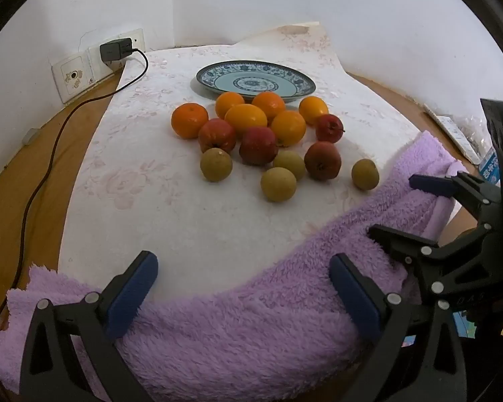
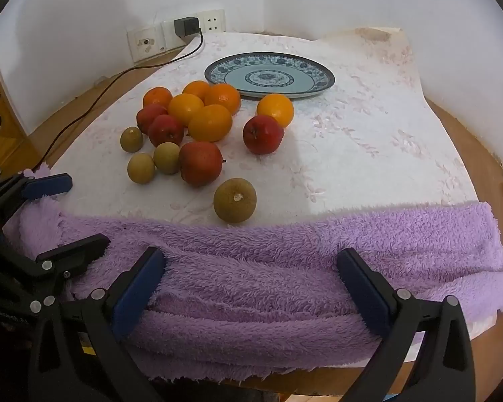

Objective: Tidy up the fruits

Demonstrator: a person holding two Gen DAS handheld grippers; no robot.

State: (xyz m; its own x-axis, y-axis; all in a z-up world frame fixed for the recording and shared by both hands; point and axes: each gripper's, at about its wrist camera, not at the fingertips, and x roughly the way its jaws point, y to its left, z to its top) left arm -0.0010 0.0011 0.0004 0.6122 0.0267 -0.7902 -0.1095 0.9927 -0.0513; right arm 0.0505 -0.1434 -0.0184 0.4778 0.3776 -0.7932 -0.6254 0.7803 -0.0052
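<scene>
Left gripper and right gripper both spread wide, empty, over the purple towel. Fruit pile at 12 o'clock on the tablecloth, plate just behind it, empty.
</scene>
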